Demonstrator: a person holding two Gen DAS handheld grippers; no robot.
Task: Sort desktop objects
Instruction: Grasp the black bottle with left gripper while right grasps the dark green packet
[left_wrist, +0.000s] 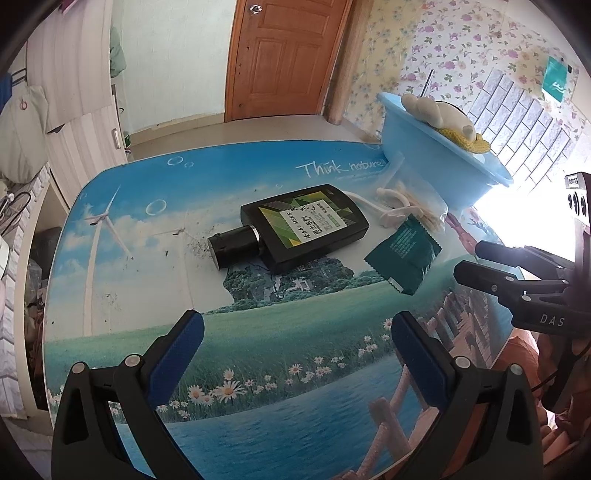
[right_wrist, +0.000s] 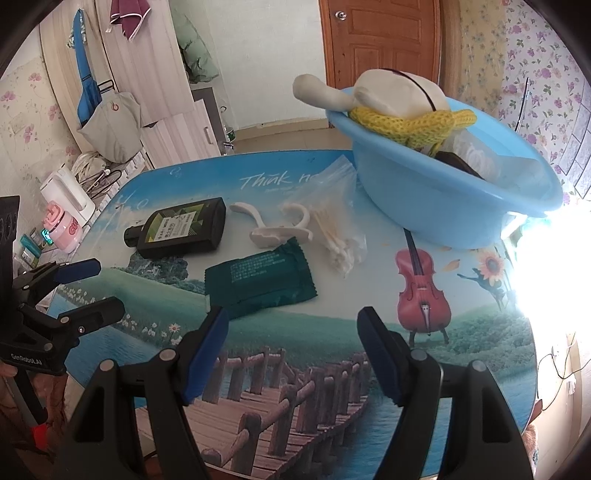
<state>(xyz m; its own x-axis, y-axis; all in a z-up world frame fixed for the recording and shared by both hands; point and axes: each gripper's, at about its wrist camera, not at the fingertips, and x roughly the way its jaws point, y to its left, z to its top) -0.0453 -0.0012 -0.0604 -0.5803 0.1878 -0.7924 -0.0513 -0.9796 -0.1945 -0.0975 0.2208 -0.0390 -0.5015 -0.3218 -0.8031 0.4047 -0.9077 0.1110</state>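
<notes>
Right wrist view: right gripper (right_wrist: 291, 343) released, empty, near the green packet (right_wrist: 258, 282). Left gripper (left_wrist: 295, 354) likewise released. Basin (right_wrist: 424, 206) probably collects sorted items.

bottle (right_wrist: 177, 230) left of packet (right_wrist: 260, 282); basin (right_wrist: 443, 206) behind.

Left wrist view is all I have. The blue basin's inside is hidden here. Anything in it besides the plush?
Observer: Yes. In the right wrist view the blue basin holds the plush toy, a yellow knit piece, a dark item and clear packaging.
Operator: Right tool open?
Observer: Open. The right tool has nothing between its jaws.
Operator: Anything past the table's left edge?
Observer: A pink container, standing off the table.
</notes>
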